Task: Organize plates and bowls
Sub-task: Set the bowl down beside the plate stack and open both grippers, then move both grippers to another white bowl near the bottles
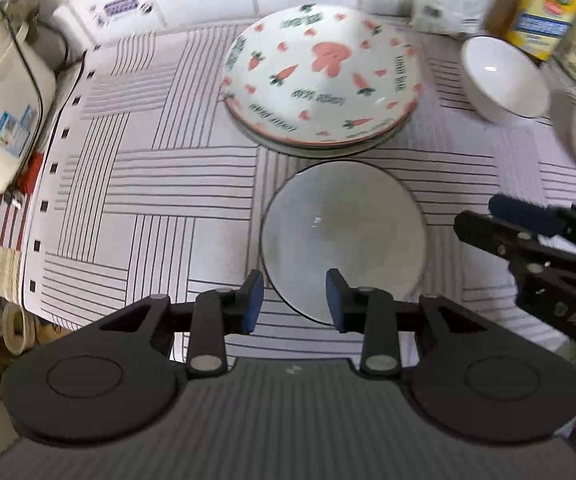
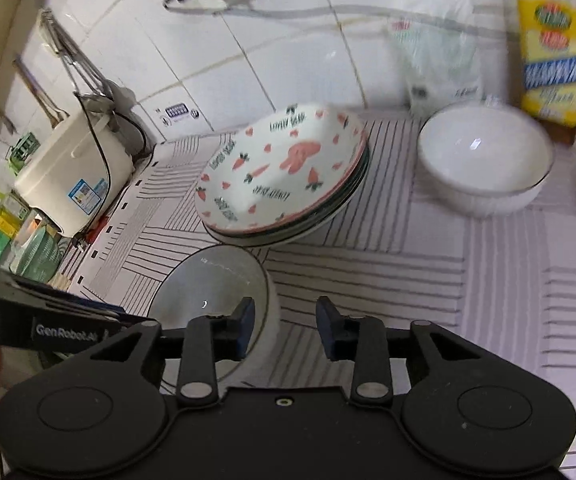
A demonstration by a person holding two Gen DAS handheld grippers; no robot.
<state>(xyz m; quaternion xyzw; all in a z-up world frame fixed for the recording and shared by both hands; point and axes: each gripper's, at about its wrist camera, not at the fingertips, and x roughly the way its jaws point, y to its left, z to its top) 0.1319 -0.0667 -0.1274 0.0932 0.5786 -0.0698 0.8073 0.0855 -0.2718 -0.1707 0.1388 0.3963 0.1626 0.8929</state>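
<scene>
Your left gripper [image 1: 294, 300] was spread, pads clear of the grey bowl [image 1: 344, 236] sitting upright on the striped mat [image 1: 128, 184] just ahead of it. Your right gripper [image 2: 284, 328] was spread too, nothing pinched; that bowl's rim sat just by its left pad. The stack of carrot-print plates [image 1: 322, 76] was right behind the bowl, tilted. Stacked white bowls [image 2: 484, 160] stood further right, near the yellow-labelled bottle [image 2: 550, 52]. The rice cooker [image 2: 72, 172] sat at the mat's left edge.

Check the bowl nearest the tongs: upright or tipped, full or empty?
Upright and empty: the dark-rimmed bowl sits open side up on the striped cloth, bare pale inside.
</scene>
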